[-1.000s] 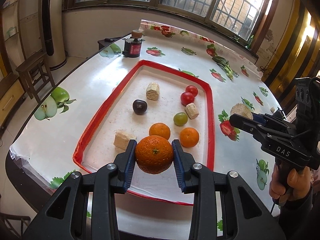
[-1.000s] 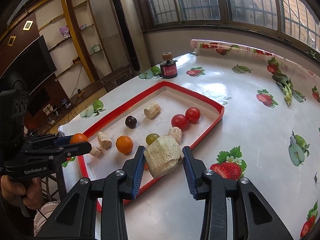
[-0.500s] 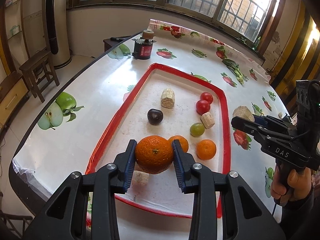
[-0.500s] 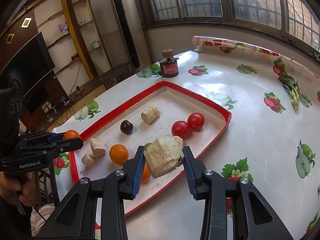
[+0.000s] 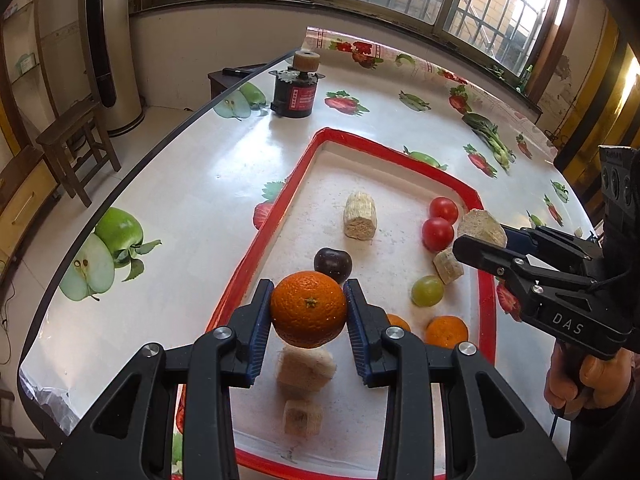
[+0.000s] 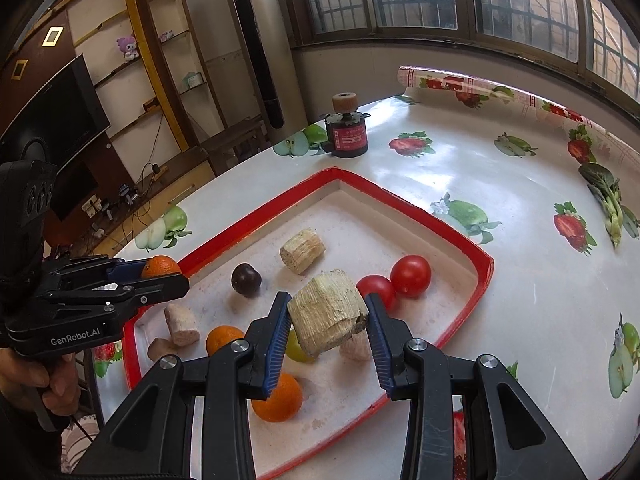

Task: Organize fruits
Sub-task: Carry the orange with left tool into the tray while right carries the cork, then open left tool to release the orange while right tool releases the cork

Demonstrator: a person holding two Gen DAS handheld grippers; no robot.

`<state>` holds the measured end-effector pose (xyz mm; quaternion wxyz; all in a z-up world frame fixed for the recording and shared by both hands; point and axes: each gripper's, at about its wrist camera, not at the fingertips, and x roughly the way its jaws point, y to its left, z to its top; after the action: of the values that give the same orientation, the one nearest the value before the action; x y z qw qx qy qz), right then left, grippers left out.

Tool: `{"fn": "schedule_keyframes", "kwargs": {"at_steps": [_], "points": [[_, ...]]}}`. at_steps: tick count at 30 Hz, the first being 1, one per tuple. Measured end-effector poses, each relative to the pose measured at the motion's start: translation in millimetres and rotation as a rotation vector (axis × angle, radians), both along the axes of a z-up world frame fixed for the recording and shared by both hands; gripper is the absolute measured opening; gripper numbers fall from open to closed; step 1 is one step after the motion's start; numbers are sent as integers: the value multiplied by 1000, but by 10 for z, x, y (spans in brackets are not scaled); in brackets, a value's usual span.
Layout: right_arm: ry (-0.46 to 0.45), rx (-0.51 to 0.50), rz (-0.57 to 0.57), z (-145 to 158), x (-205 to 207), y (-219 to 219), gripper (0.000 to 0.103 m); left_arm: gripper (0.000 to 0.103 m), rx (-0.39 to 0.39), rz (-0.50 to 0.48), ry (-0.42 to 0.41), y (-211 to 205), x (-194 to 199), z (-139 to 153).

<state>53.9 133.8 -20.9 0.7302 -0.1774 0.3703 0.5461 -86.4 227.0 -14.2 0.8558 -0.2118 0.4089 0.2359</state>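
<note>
My left gripper (image 5: pixel 308 310) is shut on an orange (image 5: pixel 308 307) and holds it above the near left part of the red-rimmed tray (image 5: pixel 296 168). My right gripper (image 6: pixel 328 318) is shut on a beige fibrous chunk (image 6: pixel 326 312) over the tray's (image 6: pixel 440 224) near right part. In the tray lie two red tomatoes (image 5: pixel 438 233), a dark plum (image 5: pixel 333 264), a green grape (image 5: pixel 427 290), two small oranges (image 5: pixel 446 331) and several beige chunks (image 5: pixel 360 220). Each gripper shows in the other's view: the right one (image 5: pixel 480 240) with its chunk, the left one (image 6: pixel 168 274) with its orange.
A black and red cylinder with a cork-coloured top (image 5: pixel 296 92) stands beyond the tray on the fruit-print tablecloth (image 5: pixel 180 200). A rolled end of the cloth (image 6: pixel 500 88) lies at the far edge. A wooden stool (image 5: pixel 76 148) stands off the table's left side. A hand (image 5: pixel 576 380) grips the right handle.
Both grippers have moved forward over the tray with their loads still held. More of the near chunks now shows below the left gripper's orange. Neither jaw has changed its width.
</note>
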Motion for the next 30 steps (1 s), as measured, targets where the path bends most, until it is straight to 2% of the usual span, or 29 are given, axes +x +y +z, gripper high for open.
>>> {"fn": "schedule_keyframes", "kwargs": {"at_steps": [15,20,30], "points": [[-15,-52,44,-231,42,331,38,33,-39,-3,56,125,158,-285],[-68,-75,76,-262,-45,415,38,33,-55,-2,72,135,157,-359],[-64,-109,128,-372,-154,484,39,34,-48,-7,92,112,137,-364]]}}
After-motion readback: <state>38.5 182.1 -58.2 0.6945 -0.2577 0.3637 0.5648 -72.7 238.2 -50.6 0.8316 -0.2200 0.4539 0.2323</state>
